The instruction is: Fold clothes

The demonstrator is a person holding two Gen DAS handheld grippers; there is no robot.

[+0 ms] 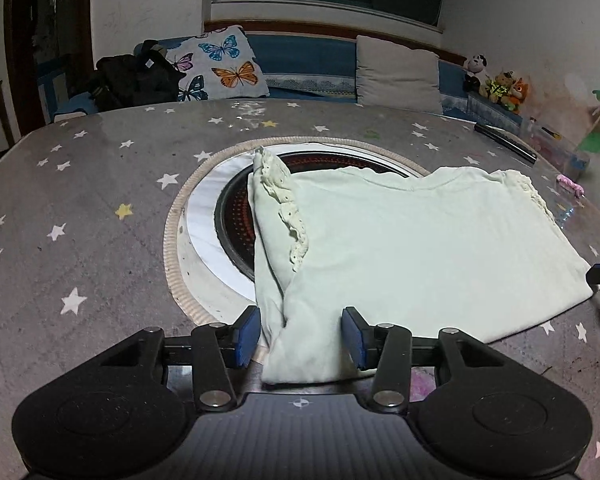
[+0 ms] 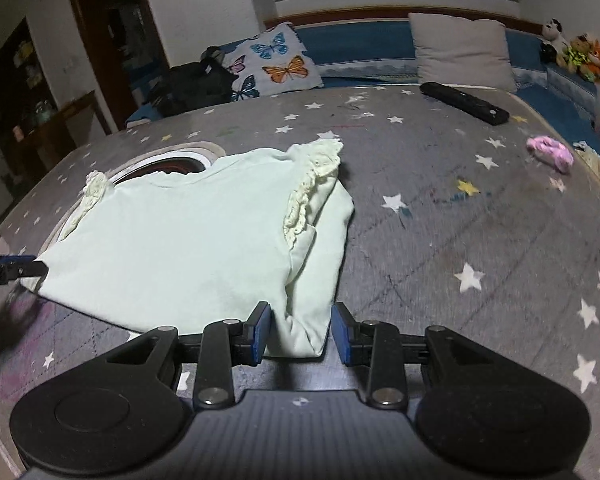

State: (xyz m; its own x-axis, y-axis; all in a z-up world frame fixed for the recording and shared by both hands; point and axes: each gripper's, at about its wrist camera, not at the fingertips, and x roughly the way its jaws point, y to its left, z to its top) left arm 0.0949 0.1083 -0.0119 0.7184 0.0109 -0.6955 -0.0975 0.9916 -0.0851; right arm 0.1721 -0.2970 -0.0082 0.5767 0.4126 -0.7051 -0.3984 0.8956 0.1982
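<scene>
A pale green shirt [image 1: 400,240] with cream lace-trimmed sleeves lies flat on the star-patterned table, both sides folded inward; it also shows in the right wrist view [image 2: 188,240]. My left gripper [image 1: 300,336] is open, its blue pads on either side of the shirt's near left hem corner. My right gripper [image 2: 300,332] is open, its pads on either side of the near right hem corner. Each gripper's tip shows at the edge of the other's view.
The shirt partly covers a round heater opening [image 1: 228,216] set in the grey table [image 1: 80,220]. A black remote [image 2: 464,102] and a pink cloth item [image 2: 550,152] lie at the far right. A sofa with cushions [image 1: 398,68] stands behind the table.
</scene>
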